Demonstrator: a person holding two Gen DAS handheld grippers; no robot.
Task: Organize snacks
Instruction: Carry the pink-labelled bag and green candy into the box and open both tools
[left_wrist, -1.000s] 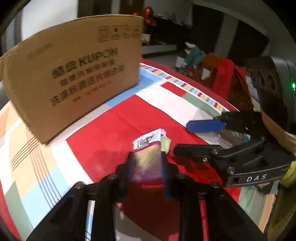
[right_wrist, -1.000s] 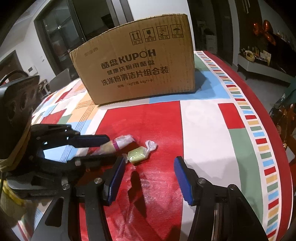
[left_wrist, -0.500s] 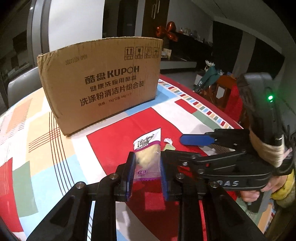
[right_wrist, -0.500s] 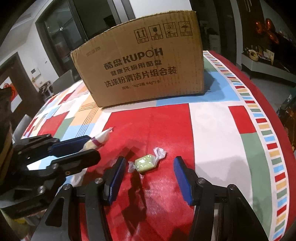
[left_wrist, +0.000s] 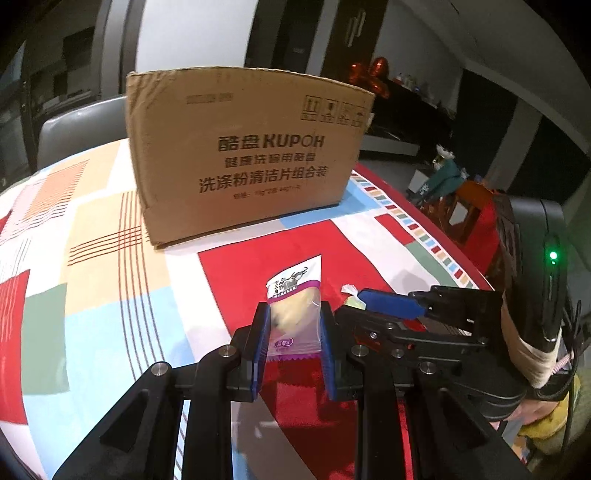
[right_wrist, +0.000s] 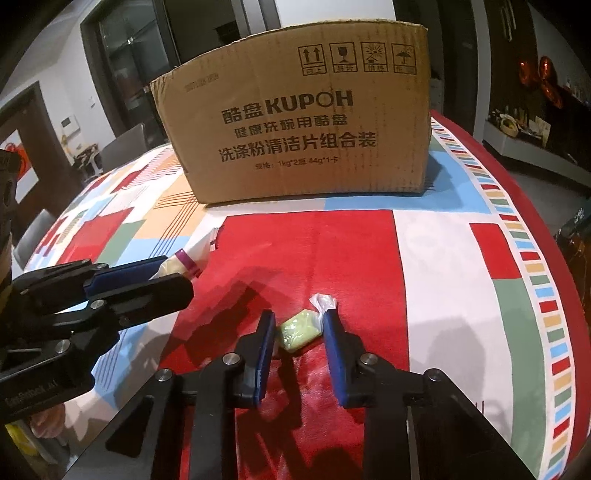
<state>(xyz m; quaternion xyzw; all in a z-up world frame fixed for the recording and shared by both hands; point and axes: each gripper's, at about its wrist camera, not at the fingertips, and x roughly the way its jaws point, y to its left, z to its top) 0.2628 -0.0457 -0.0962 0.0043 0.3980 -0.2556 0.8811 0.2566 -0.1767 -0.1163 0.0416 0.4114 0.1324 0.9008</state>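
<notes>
Sitting on the red patch of the patchwork tablecloth (right_wrist: 443, 266) is a small green candy (right_wrist: 298, 329), squarish and pale, wrapped in clear film with a twisted white tail sticking up at its far end. The right gripper (right_wrist: 299, 341) is closing its jaws on it: the blue pads (right_wrist: 266, 343) are standing either side of the candy, and both seem to be touching the wrapper already. From the left wrist camera only a sliver of that candy (left_wrist: 354, 300) is peeking out behind the right gripper (left_wrist: 373, 306).

The left gripper (left_wrist: 293, 334) is holding a second snack, a clear packet (left_wrist: 293, 317) with a purple band and a white printed top (something yellowish is showing through the film). Its jaws are drawn close and clamped on the packet's sides, lifting it so the top is standing upright above the cloth. In the right wrist view the same packet (right_wrist: 190, 254) is poking out past the left gripper (right_wrist: 162, 275).

Behind both snacks a brown cardboard box (right_wrist: 306, 125) printed KUPOH is standing on the table, well apart from the grippers and blocking the view beyond. A grey chair back (left_wrist: 81, 129) is showing past the table's far edge.
</notes>
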